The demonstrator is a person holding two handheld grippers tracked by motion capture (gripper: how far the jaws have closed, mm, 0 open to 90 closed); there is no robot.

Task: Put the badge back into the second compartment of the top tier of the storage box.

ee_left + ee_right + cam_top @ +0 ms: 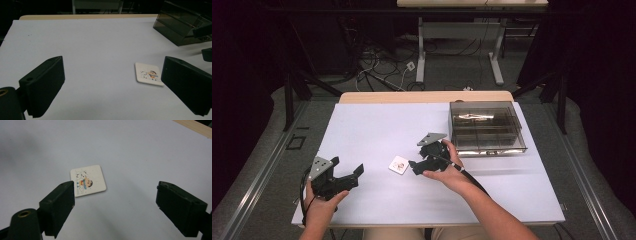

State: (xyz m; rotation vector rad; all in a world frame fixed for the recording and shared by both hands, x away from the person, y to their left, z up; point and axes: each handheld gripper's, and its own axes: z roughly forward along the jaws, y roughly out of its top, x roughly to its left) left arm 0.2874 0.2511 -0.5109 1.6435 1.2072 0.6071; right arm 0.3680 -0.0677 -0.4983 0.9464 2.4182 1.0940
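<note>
Left tongs [346, 176] lower left of high view, jaws wide, empty, parked on counter [372, 130]; fine there, out of way; right tongs [416, 165] centre frame, jaws wide, empty, just beside small square picture tile [399, 164]; tile flat on counter, lying off left jaw in right gripper view [88, 180]; likely step: pick-up; shift tongs to straddle tile, tilt down, catch opposite edges; thin, may slip; smoky compartment box [486, 127] far right, probable destination.

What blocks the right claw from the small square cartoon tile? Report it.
Nothing visible. The right claw is open, just right of the small white square cartoon tile, which lies flat on bare white table. The smoky plastic compartment box sits behind, aside.
</note>
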